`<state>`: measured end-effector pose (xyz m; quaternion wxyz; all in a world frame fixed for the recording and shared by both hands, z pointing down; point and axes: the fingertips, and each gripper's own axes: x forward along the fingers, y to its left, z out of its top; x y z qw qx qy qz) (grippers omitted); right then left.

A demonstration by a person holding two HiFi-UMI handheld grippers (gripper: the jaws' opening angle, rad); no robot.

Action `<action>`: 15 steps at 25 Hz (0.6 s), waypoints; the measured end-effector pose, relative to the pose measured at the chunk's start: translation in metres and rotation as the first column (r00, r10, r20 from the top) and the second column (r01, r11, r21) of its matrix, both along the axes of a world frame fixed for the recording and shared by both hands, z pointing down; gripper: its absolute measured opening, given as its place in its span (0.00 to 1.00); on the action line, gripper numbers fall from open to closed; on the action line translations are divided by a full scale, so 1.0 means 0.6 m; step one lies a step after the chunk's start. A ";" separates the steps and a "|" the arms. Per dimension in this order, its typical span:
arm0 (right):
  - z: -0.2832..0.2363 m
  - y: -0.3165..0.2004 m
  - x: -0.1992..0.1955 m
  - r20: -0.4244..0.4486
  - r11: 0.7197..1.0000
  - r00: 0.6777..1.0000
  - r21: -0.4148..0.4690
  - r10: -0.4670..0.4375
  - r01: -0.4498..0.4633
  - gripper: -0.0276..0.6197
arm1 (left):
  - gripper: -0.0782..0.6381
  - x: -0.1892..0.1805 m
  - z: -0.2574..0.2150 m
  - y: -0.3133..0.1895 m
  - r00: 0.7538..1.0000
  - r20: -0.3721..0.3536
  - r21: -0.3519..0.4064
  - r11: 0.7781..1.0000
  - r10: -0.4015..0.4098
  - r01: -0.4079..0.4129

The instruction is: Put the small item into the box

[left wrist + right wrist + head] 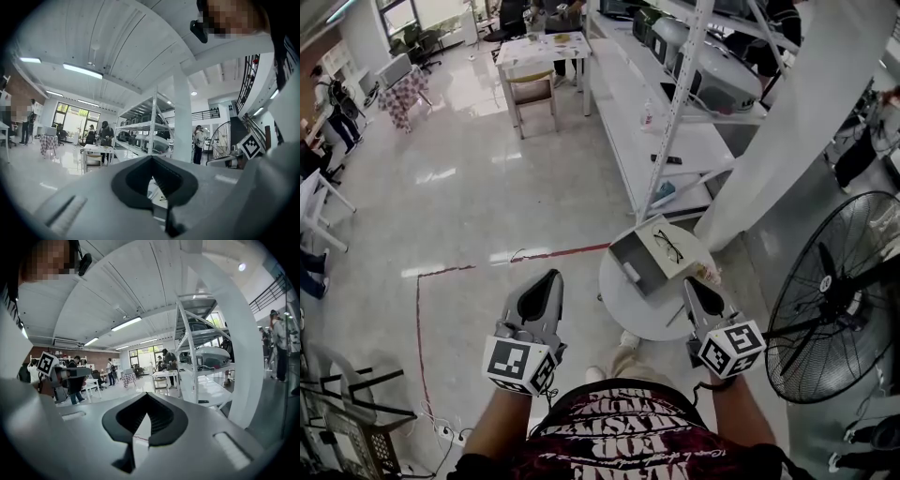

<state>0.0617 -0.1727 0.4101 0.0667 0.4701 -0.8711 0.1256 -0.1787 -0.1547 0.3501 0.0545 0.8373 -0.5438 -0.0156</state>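
Hovering above the floor in front of the person, the left gripper (549, 277) has its fingers pressed together with nothing between them. The right gripper (690, 284), over the near edge of the round white table (628, 317), is likewise closed and empty. A small white item (631, 273) lies inside the open grey box (645, 260) on that table, beside a pair of glasses (668, 247).

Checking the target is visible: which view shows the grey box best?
The head view: the open grey box sits on the round white table, glasses lying on its lid. The left gripper view shows only a pale sliver through its jaw opening, too small to identify; the right gripper view shows no box.
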 end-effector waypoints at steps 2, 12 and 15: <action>-0.001 0.005 -0.006 -0.004 1.000 1.000 0.001 -0.005 0.005 0.09 | 0.11 -0.003 0.001 0.004 1.000 -0.002 0.001 1.000 -0.002 0.002; -0.021 0.024 -0.016 -0.037 1.000 0.999 0.029 -0.010 0.011 0.09 | 0.11 0.002 0.004 0.009 1.000 0.019 0.017 1.000 0.009 -0.009; -0.023 0.031 -0.015 -0.038 0.999 0.999 0.034 -0.009 0.011 0.09 | 0.11 0.006 0.006 0.015 0.999 0.037 0.022 1.000 0.015 -0.015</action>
